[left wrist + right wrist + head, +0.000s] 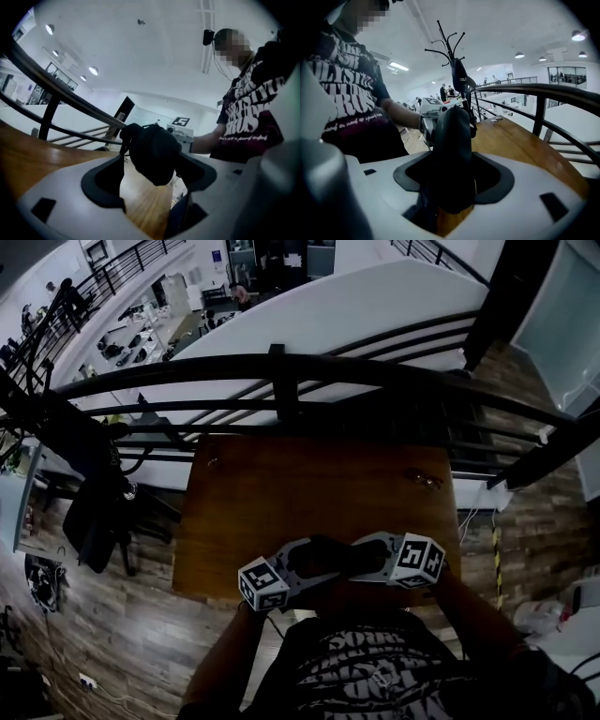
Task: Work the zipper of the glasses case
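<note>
The black glasses case (335, 557) hangs just above the near edge of the wooden table (309, 486), between both grippers. In the right gripper view the case (452, 150) stands edge-on and fills the gap of my right gripper (453, 178), whose jaws are shut on it. In the left gripper view my left gripper (151, 178) stands open: the rounded end of the case (154, 152) sits between its dark pads, with bare wood showing in the gap on the left side. The zipper pull does not show clearly. In the head view the left gripper (314, 561) and the right gripper (364, 555) face each other.
A dark metal railing (281, 371) runs along the table's far side, with a drop to a lower floor behind it. A small metal object (424, 479) lies at the table's far right. A coat stand (454, 61) rises beyond the table. The person's torso is close behind the grippers.
</note>
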Demonstrator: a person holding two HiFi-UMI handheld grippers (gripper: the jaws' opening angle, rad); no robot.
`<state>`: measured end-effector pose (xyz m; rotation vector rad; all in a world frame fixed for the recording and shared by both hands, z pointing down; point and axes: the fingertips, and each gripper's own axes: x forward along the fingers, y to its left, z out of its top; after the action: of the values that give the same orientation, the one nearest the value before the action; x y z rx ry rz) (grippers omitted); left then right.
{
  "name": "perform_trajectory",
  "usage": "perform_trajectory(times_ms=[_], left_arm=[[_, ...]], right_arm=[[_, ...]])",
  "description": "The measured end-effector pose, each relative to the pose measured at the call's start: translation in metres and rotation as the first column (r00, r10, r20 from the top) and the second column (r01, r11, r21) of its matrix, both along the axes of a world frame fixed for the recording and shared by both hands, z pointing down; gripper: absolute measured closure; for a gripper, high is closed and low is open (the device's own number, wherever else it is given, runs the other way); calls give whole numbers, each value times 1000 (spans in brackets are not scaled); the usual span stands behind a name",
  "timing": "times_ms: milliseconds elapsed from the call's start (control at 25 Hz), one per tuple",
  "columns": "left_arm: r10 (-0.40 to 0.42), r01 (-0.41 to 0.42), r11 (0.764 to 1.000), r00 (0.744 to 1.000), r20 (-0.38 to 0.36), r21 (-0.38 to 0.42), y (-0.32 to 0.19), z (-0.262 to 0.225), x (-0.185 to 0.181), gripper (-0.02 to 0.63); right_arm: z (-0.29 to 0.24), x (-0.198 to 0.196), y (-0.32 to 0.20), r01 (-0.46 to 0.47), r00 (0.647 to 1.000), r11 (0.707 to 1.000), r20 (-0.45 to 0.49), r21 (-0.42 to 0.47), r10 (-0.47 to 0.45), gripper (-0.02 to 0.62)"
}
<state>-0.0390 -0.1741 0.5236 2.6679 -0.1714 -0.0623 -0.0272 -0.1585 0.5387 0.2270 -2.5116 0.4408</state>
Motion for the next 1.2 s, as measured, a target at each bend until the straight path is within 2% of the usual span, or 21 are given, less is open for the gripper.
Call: perform_trajectory(times_ms=[160, 280, 400, 480, 680, 960, 1040, 1120, 1200], left_arm=[[51, -46, 996, 996, -75, 73, 13, -48, 3, 265], [80, -70, 994, 989, -126, 81, 23, -74, 7, 265], [94, -82, 994, 982, -163, 78, 31, -90, 4, 265], [96, -81, 991, 986, -138, 106, 33, -91, 4, 270], [78, -74, 983, 997, -15, 166, 38, -83, 5, 317], [67, -83, 964, 995, 70, 252, 40, -97, 21, 321], [70, -92, 959, 994, 89, 270, 42, -100, 28, 321], [53, -78, 959, 994, 100, 272, 39, -99, 29, 321], [-1, -33, 964, 992, 130, 265, 29, -92, 22, 321]], right_arm=[[-23, -15, 17, 108, 994, 994, 16, -12, -108, 339], [-32, -25, 28, 194, 981, 981, -11, 2, -193, 339], [-36, -33, 34, 239, 971, 971, -28, 8, -238, 339], [-38, -35, 35, 250, 968, 968, -22, -6, -250, 339], [-30, -39, 44, 290, 956, 957, -32, 0, -290, 337], [-39, -23, 39, 177, 979, 984, 108, -24, -174, 327], [-41, -12, 38, 161, 981, 986, 118, -35, -156, 317], [-33, 3, 36, 142, 989, 989, 55, -40, -140, 316], [-11, 27, 30, 125, 987, 992, -103, -21, -126, 318]])
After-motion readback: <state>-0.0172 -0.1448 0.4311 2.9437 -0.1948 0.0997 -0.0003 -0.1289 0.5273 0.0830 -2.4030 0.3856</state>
